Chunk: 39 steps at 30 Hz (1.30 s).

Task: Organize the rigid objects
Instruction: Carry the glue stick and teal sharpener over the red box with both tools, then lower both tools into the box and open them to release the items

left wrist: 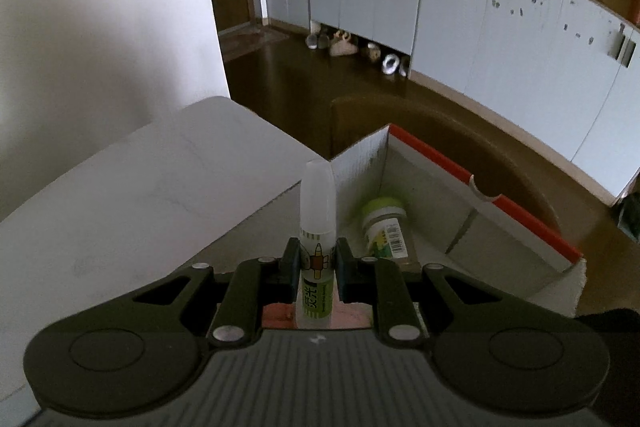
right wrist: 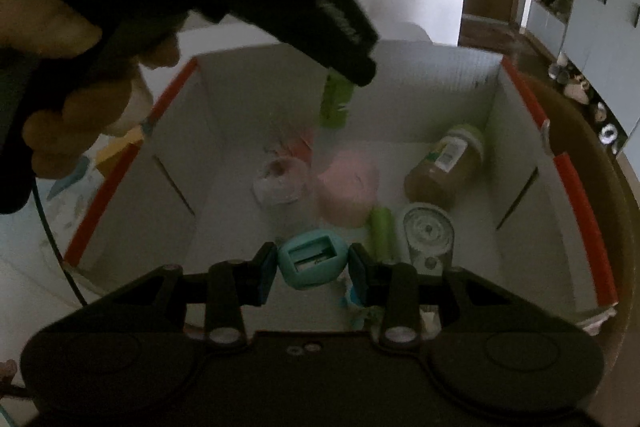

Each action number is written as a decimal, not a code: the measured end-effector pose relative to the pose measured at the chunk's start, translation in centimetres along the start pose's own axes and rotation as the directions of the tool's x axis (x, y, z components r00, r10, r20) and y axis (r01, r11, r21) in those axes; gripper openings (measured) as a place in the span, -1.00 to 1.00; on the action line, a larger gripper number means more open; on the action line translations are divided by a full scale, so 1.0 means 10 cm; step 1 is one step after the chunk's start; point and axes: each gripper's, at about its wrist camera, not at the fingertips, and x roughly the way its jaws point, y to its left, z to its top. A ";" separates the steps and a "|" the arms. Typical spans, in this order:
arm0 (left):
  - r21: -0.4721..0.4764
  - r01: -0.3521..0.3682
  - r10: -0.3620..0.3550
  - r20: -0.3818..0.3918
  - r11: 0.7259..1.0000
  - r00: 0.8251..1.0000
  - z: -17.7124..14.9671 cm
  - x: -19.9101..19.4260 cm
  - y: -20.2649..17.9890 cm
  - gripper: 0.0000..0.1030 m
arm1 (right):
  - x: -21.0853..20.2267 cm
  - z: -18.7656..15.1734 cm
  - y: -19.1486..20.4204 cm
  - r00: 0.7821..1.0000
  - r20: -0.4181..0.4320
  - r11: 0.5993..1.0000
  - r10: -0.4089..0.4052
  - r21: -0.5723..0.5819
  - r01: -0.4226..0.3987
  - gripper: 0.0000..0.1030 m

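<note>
My left gripper (left wrist: 316, 259) is shut on a clear glue bottle with a green label (left wrist: 317, 227), held upright over the near corner of a white cardboard box with red rim (left wrist: 480, 193). In the right wrist view the left gripper (right wrist: 352, 67) hangs over the box (right wrist: 532, 99) with the glue bottle's green end (right wrist: 337, 99) below it. My right gripper (right wrist: 314, 263) holds a teal sharpener (right wrist: 313, 259) between its jaws above the box. Inside lie a green-lidded jar (right wrist: 448, 163), a pink roll (right wrist: 350, 187), a white roll (right wrist: 278, 183), a green tube (right wrist: 382, 231) and a clear tape dispenser (right wrist: 428, 233).
The box stands on a brown round surface (left wrist: 460, 131) next to a white table (left wrist: 140, 187). Pale blue cabinets (left wrist: 500, 27) and shoes line the far wall. A yellow item and patterned paper (right wrist: 116, 151) lie left of the box.
</note>
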 end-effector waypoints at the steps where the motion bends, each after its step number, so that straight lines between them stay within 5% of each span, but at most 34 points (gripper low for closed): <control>1: 0.004 0.000 0.000 -0.008 1.000 1.000 0.00 0.04 -0.02 -0.67 | 0.02 0.00 -0.02 1.000 -0.007 1.000 0.003 0.010 -0.003 -0.27; 27: 0.077 0.017 -0.004 -0.160 0.997 0.987 0.18 0.83 -0.29 -0.66 | 0.10 -0.02 -0.10 0.999 -0.042 0.999 0.010 0.039 -0.008 -0.24; 39: 0.030 0.011 -0.006 -0.161 0.999 0.987 0.15 0.73 -0.26 -0.66 | 0.04 0.02 -0.11 1.000 -0.024 0.997 -0.002 0.075 0.004 -0.07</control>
